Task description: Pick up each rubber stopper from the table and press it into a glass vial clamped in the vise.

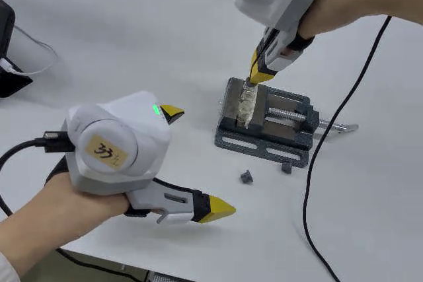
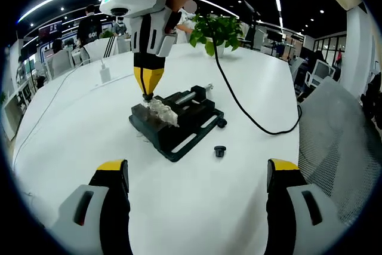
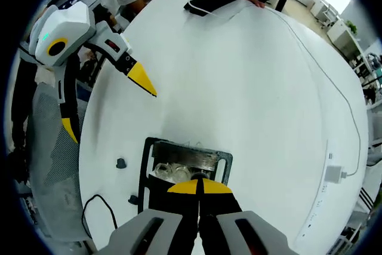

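In the head view the vise (image 1: 268,138) sits on the white worktop (image 1: 132,31) with a short row of clear glass vials (image 1: 246,107) clamped between its plates. The right gripper (image 1: 258,74) points straight down, its yellow tips touching the top of the vial at the far end of the row. The tips are drawn together, and whether a stopper is pinched under them is hidden. One dark rubber stopper (image 1: 246,176) lies loose on the worktop just in front of the vise. The left gripper (image 1: 197,161) hovers off to its side, jaws spread wide and holding nothing. A small dark piece (image 1: 286,167) by the vise base could be another stopper or part of the vise; I cannot tell which. In the left gripper view the two wide-apart jaws frame the loose stopper, which lies apart from both them and the vise, and the right gripper stands over one end of the vial row. In the right gripper view the closed tips cover the vial beneath them. The other vials show as glass beside them, too blurred to say which are plugged, and the loose stopper lies off to the left of the vise. As I judge it, the step in hand is pressing at one vial, at least one stopper is left to pick up, and the count of finished vials cannot be read
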The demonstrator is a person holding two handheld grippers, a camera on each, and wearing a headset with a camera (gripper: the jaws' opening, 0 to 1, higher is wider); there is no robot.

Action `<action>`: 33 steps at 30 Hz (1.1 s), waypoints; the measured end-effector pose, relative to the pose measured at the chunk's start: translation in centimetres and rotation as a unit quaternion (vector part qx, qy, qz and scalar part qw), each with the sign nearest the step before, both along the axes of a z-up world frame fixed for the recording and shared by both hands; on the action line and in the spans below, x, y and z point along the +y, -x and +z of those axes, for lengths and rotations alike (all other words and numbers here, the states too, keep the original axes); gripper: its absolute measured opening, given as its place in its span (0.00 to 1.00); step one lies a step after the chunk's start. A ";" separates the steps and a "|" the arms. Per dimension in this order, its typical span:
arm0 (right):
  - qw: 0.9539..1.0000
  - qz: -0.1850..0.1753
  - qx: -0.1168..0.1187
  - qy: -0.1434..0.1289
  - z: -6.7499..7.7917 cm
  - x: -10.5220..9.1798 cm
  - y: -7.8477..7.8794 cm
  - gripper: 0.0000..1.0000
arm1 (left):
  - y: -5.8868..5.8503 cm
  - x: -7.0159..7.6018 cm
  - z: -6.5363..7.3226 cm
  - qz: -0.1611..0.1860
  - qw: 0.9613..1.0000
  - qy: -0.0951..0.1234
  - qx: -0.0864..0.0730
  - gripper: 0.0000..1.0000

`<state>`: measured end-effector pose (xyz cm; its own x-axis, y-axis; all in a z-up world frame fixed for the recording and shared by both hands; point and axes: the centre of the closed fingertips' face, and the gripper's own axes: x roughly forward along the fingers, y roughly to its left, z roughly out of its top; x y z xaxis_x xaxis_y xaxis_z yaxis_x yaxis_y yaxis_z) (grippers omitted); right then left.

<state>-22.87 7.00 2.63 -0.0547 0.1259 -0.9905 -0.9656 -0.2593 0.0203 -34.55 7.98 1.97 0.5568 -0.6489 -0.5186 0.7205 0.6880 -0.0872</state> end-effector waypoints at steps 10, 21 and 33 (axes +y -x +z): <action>1.000 0.007 -0.013 -0.005 0.0 -0.1 -0.1 0.00 | 0.0 -0.2 0.7 -0.002 1.000 -0.001 -0.006 0.96; 0.998 -0.015 0.017 -0.052 0.1 0.1 -0.4 0.00 | -0.5 -0.5 2.3 -0.001 1.000 -0.007 -0.019 0.96; 0.997 0.012 -0.006 -0.070 0.5 0.2 0.2 0.00 | -0.2 -0.9 3.1 -0.001 1.000 -0.016 -0.026 0.96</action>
<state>-23.09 7.24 3.09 -0.0472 0.2617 -0.9640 -0.9590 -0.2819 -0.0296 -34.37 7.12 5.07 0.5822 -0.6339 -0.5092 0.7251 0.6881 -0.0275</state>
